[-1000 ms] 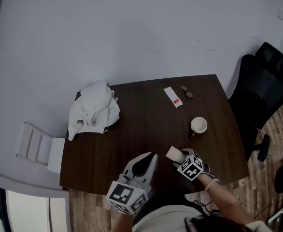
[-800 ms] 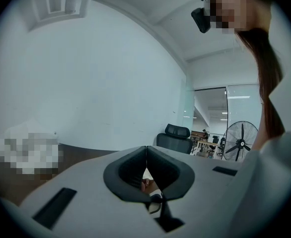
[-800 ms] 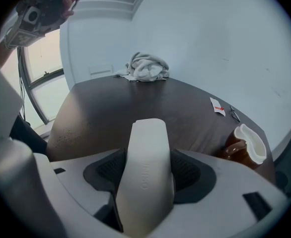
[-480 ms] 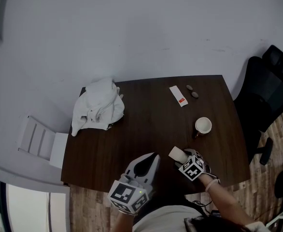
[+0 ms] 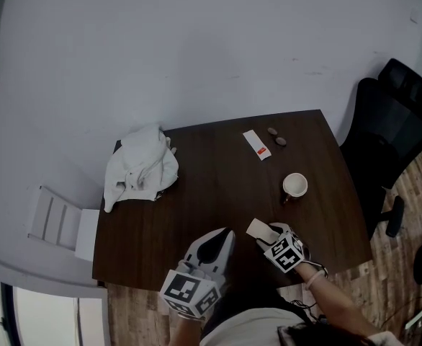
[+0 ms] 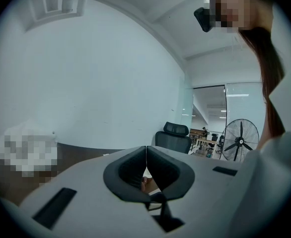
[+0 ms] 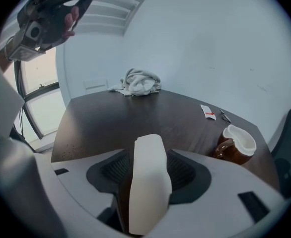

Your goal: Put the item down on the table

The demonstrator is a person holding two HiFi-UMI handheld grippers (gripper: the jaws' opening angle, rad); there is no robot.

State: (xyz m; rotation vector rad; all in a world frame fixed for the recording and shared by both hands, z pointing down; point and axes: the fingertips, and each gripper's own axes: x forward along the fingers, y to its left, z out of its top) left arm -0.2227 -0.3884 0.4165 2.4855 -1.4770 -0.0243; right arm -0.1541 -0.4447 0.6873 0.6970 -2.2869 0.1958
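A pale white block (image 7: 148, 182) stands upright between the jaws of my right gripper (image 7: 148, 167), filling the gap between the ribbed pads. The jaws are closing on it. In the head view that gripper (image 5: 266, 233) sits low over the near right part of the dark wooden table (image 5: 218, 193), and the block (image 5: 258, 228) sticks out from its tip. My left gripper (image 5: 222, 238) hovers at the table's near edge, to the left of the right one. Its jaws (image 6: 146, 155) meet along one line, shut and empty.
A brown mug with a white inside (image 5: 295, 187) stands just beyond the right gripper. Farther back lie a small white packet (image 5: 257, 145) and two small dark bits (image 5: 276, 136). A crumpled white cloth (image 5: 140, 168) fills the far left corner. A black office chair (image 5: 394, 128) stands right of the table.
Both grippers and the white block stay in about the same spots near the table's front; only the head view sways a little.
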